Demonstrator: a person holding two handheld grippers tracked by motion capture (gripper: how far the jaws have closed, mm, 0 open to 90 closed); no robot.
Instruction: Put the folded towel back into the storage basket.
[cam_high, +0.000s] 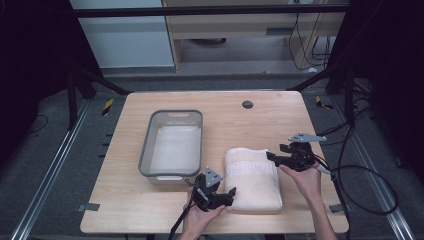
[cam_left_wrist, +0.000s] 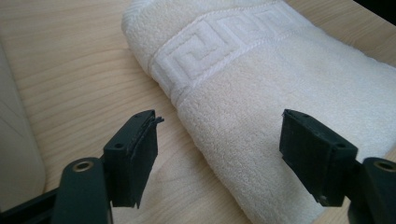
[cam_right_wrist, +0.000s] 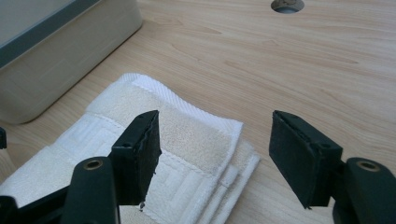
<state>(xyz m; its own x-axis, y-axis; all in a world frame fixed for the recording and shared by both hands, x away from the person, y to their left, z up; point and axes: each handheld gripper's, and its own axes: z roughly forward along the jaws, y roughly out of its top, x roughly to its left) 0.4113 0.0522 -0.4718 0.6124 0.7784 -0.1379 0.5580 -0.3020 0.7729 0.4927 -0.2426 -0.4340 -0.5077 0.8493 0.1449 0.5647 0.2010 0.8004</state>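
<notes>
Both forearms reaching in low; left gripper (cam_high: 231, 191) and right gripper (cam_high: 270, 155) gaping wide, empty, flanking folded towel (cam_high: 252, 177) corners.

Towel (cam_high: 252, 179): on the table (cam_high: 280, 115), between the two grippers.
Left gripper (cam_high: 227, 194): at the towel's near left corner, jaws apart.
Right gripper (cam_high: 271, 156): at the towel's far right corner, jaws apart.
Bin (cam_high: 172, 144): just beyond the left gripper, left of the towel.
Table hole (cam_high: 247, 104): well beyond both grippers.
</notes>
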